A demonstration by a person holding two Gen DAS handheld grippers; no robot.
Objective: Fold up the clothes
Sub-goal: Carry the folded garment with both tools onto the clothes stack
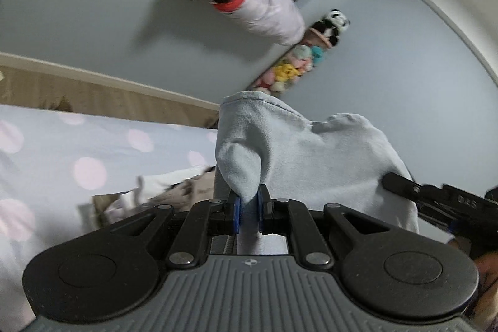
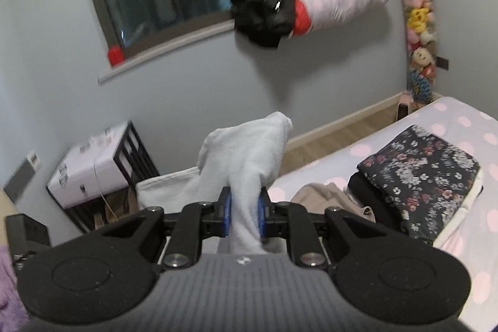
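Observation:
A pale blue garment (image 1: pixel 311 157) hangs in the air between both grippers, lifted above the bed. My left gripper (image 1: pixel 248 207) is shut on a bunched fold of it, the cloth pinched between the blue pads. In the right wrist view my right gripper (image 2: pixel 244 215) is shut on another bunch of the same pale garment (image 2: pixel 249 151), which stands up in a peak above the jaws. The black tip of the right gripper (image 1: pixel 435 195) shows at the right edge of the left wrist view, against the cloth.
The bed (image 2: pixel 451 120) has a pale sheet with pink dots. On it lie a folded dark floral garment (image 2: pixel 420 173) and a beige garment (image 2: pixel 323 195). A white box on a black rack (image 2: pixel 93 164) stands by the wall. Clothes hang on the grey wall (image 2: pixel 311 2).

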